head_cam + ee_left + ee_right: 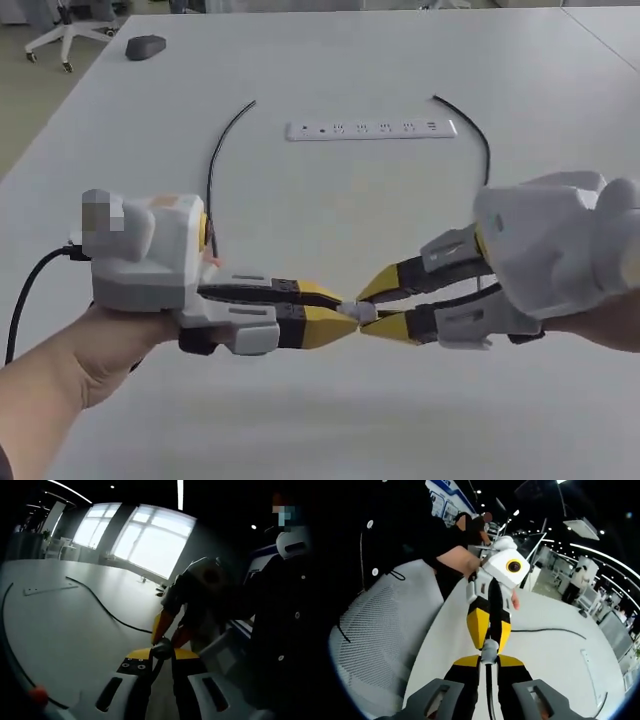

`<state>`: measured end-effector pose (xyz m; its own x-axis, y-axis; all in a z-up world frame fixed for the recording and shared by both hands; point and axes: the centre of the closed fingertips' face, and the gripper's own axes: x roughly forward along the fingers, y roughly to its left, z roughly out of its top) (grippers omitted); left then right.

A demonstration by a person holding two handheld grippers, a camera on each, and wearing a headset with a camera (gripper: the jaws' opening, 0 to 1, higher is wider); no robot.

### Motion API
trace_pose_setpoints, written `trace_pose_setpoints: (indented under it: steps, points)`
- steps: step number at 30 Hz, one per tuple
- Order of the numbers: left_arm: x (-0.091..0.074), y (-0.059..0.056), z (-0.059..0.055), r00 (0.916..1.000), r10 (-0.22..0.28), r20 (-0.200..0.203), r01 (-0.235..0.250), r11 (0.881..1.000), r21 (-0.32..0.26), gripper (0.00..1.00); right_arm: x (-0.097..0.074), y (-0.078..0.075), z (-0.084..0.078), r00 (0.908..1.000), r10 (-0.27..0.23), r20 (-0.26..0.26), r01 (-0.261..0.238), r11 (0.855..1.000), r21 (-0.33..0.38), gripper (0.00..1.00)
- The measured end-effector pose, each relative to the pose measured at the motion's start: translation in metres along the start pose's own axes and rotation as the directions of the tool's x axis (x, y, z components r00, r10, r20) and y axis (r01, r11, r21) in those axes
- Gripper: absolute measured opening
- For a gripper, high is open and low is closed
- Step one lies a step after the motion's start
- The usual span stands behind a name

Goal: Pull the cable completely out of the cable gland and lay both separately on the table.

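Note:
A small grey-white cable gland [358, 311] hangs above the white table [330, 410], between the tips of both grippers. My right gripper [364, 312] comes in from the right and is shut on the gland [490, 652]. From the left, my left gripper [346, 312] is shut on the black cable right at the gland [162, 649]. The cable [489, 692] runs back between the right jaws. On the table its two loose lengths curve away, one behind the left gripper [215, 160] and one behind the right [478, 135].
A white power strip [370, 129] lies across the far middle of the table. A dark grey object [146, 46] sits at the far left corner, with an office chair base [65, 38] beyond the edge. A mesh chair [375, 640] stands close behind.

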<state>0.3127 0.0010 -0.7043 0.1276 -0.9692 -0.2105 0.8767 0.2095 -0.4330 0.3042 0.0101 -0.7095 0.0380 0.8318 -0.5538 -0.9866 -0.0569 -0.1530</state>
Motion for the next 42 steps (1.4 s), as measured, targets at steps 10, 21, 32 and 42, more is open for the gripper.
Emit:
trace_pose_setpoints:
  steps: [10,21,32,42]
  points:
    - [-0.003,-0.002,0.001,1.0,-0.005,0.0,0.005,0.999,0.043,0.15,-0.014,-0.01,0.01,0.9852,0.047,0.165,-0.114,0.896,0.429,0.16]
    - [-0.002,-0.01,0.008,0.9998,-0.019,0.007,0.019,0.996,0.09,0.15,-0.009,-0.006,0.013,0.973,0.093,0.211,-0.2,0.795,0.572,0.13]
    - [-0.006,-0.011,0.011,0.9997,-0.022,0.014,0.02,0.99,0.137,0.15,-0.009,0.002,0.019,0.9674,0.119,0.224,-0.233,0.761,0.605,0.08]
    - [-0.004,-0.009,0.008,0.9998,-0.019,0.003,0.019,0.996,0.092,0.15,-0.01,0.003,0.017,0.9862,0.067,0.152,-0.124,0.906,0.405,0.07]
